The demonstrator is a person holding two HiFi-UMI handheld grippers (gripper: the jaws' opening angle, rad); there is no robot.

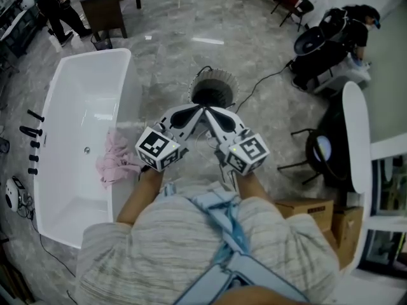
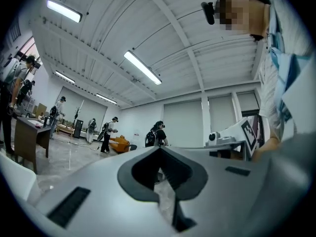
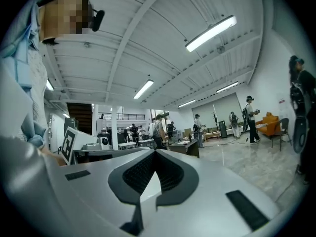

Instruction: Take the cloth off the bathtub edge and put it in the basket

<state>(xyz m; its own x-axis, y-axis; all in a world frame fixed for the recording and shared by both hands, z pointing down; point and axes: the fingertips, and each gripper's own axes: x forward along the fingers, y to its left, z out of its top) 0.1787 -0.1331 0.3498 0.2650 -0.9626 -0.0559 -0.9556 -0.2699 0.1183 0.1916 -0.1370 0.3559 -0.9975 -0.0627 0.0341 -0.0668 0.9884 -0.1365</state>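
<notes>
A pink cloth [image 1: 114,159] hangs crumpled over the right edge of the white bathtub [image 1: 76,94] at the left of the head view. The round basket [image 1: 213,91] stands on the floor ahead of me, its dark inside showing. I hold both grippers close to my chest, raised and tilted, their tips meeting just in front of the basket. The left gripper [image 1: 198,110] is shut and holds nothing, and so is the right gripper [image 1: 208,110]. The gripper views look out across the room and up at the ceiling: left gripper [image 2: 159,148], right gripper [image 3: 154,153]. Neither shows cloth or basket.
Black tap fittings [image 1: 32,132] stand along the tub's left side. A cable [image 1: 261,81] runs across the floor from the basket. To the right are a white round table [image 1: 357,138], a black chair [image 1: 318,150] and cardboard boxes [image 1: 308,208]. A dark desk [image 1: 105,8] and people stand farther back.
</notes>
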